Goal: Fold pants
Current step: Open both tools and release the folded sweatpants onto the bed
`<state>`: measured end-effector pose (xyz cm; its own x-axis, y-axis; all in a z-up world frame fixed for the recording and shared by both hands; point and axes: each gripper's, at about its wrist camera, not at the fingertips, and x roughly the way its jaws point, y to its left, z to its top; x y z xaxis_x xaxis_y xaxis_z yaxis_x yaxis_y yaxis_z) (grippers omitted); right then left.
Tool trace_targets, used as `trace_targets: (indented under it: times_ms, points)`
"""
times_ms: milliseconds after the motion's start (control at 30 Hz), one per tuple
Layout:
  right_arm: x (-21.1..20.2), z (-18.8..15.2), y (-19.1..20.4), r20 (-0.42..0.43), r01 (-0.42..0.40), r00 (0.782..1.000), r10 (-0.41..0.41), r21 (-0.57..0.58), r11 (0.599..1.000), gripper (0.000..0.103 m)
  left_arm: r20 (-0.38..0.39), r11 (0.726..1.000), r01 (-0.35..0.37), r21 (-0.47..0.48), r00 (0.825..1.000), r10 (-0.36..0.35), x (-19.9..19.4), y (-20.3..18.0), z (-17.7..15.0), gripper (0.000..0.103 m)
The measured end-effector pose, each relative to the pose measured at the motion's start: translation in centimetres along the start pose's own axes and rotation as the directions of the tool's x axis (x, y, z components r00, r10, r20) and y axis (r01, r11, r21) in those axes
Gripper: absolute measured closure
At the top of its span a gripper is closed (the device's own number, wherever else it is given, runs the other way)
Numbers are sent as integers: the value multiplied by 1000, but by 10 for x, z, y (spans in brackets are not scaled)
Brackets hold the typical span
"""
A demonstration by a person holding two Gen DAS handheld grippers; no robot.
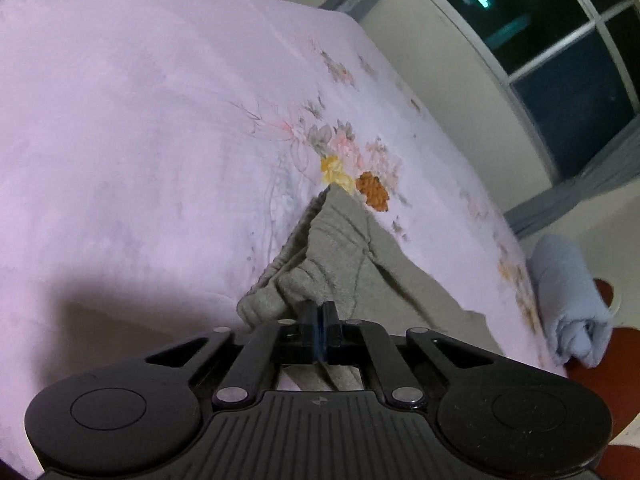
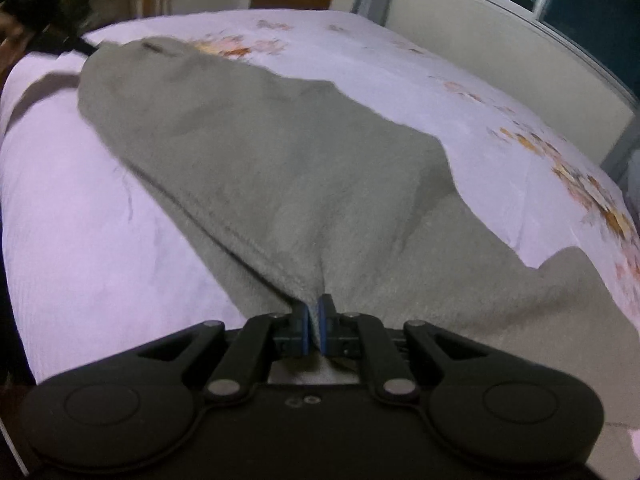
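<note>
The grey fleece pants (image 2: pixel 280 168) lie spread across a bed covered by a pale lilac bedspread (image 1: pixel 120 140) with embroidered flowers, and each end is pinched so the garment can be lifted and carried over itself as one piece. The left tongs (image 1: pixel 319 308) are clamped on a bunched fold of the gathered waistband, the cloth puckering just ahead of the closed tips. The right tongs (image 2: pixel 315 312) are closed on the fabric at the opposite end, where a seam runs straight into the blue pads and the cloth fans out from the pinch. Holding both ends this way likely keeps the length taut and the layers aligned for a fold. From the right wrist view the pants run diagonally away toward the far left corner of the bed, where a dark blurred shape, probably the other tool, sits at their end. Bare bedspread lies open on both sides of the garment, giving room to swing either end inward. The bed's right edge is near, with a rolled pale blue cloth (image 1: pixel 568 300) beyond it on something red, so a sweep that way has less margin.
</note>
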<state>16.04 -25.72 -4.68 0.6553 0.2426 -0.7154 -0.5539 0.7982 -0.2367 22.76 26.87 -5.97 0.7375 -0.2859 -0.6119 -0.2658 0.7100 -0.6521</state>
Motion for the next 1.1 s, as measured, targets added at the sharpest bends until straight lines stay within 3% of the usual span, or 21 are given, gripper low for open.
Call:
trace_targets:
  times_ms: [100, 167, 200, 233, 333, 400, 600, 700, 767, 833, 933, 1000, 1067, 1100]
  points:
    - [1, 1, 3, -8, 4, 1000, -4, -20, 1000, 103, -4, 1000, 11, 4, 1000, -11, -4, -2, -4, 100]
    - [1, 0, 1, -8, 0, 1000, 0, -9, 1000, 103, -6, 1000, -7, 26, 1000, 7, -1, -8, -6, 85]
    - [1, -1, 1, -8, -1, 1000, 1, -2, 1000, 103, -6, 999, -22, 27, 1000, 22, 5, -10, -6, 67]
    - [2, -2, 1, -8, 0, 1000, 0, 4, 1000, 103, -7, 999, -31, 20, 999, 31, 11, -11, -6, 56]
    - [2, -3, 2, -6, 5, 1000, -5, 16, 1000, 103, -10, 998, -53, 29, 999, 54, 22, -19, -6, 59]
    - [4, -2, 1, -7, 5, 1000, -5, 17, 1000, 103, -3, 999, -38, 32, 999, 38, 21, -23, -5, 80]
    - [-8, 1, -3, 34, 1, 999, -4, 71, 997, 103, 70, 997, -5, 77, 998, -1, 3, -36, -6, 83]
    - [1, -6, -4, 1, -14, 1000, 14, 73, 997, 103, -2, 990, -117, 74, 993, 117, 24, -17, -11, 84]
    - [8, -8, -3, -9, -19, 1000, 19, 59, 998, 103, -1, 991, -111, 69, 994, 111, 27, -11, -12, 83]
    - [2, -3, -7, 2, -9, 1000, 9, 70, 998, 97, 13, 990, -123, 67, 992, 122, 23, -16, -12, 80]
    - [-25, -8, -14, 62, 48, 997, -54, 89, 995, 73, 77, 978, -185, 98, 981, 178, 1, -35, -18, 68]
    - [-50, -23, -32, 109, 44, 992, -65, 181, 982, 71, 142, 968, -190, 163, 976, 167, -17, -59, -31, 67]
    - [-69, -39, -52, 135, 62, 985, -104, 281, 958, 70, 143, 962, -162, 218, 981, 133, -19, -85, -48, 63]
    - [-76, -46, -62, 145, 66, 982, -119, 324, 944, 68, 141, 958, -151, 243, 983, 119, -16, -100, -60, 52]
